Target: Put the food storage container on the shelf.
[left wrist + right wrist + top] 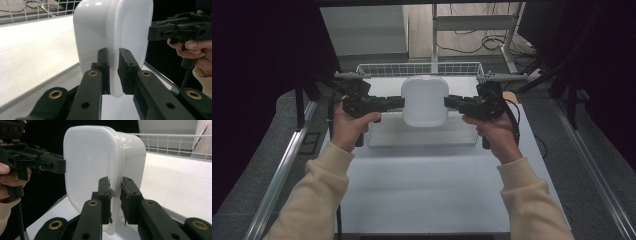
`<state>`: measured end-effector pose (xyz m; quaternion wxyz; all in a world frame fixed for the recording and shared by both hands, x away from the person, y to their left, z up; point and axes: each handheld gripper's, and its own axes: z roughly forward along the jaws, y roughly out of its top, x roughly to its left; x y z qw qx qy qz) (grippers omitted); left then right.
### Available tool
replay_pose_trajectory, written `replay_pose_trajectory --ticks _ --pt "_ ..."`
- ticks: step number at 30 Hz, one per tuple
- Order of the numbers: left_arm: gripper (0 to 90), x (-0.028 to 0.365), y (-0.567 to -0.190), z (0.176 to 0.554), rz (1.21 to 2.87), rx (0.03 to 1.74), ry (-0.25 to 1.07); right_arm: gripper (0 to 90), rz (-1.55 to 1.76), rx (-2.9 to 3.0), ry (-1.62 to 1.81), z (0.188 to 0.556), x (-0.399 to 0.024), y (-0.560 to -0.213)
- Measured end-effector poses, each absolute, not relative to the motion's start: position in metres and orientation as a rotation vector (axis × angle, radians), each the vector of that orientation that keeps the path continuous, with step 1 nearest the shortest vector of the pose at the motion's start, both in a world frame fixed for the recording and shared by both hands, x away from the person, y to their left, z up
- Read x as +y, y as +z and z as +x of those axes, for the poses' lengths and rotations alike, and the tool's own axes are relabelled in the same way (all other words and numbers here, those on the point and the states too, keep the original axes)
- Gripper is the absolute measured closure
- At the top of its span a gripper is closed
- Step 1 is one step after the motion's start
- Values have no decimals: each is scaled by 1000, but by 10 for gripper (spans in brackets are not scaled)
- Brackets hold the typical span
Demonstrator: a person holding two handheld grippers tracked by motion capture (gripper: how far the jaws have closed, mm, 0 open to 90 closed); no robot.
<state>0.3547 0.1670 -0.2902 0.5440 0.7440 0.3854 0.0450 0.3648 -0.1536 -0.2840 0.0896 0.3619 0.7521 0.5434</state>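
Together we hold the white container (424, 100) above the clear tray (422, 136): left gripper (401, 102) and right gripper (447, 102) each pinch a rim edge.

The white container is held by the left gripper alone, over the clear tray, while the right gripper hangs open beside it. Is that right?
Not quite. Both grippers hold the white container: the right gripper is shut on its rim, as the right gripper view shows, just as the left gripper clamps the opposite rim. The rest stands: it is held over the clear tray.
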Motion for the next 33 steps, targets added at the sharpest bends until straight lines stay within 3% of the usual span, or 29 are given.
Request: replay_pose_trajectory --ticks 17,33 --pt "801 171 -283 405 1754 973 27 784 1171 2282 1574 412 -150 -267" --pt "796 178 -297 443 1700 1118 -88 771 1340 2332 1568 455 -140 -280"
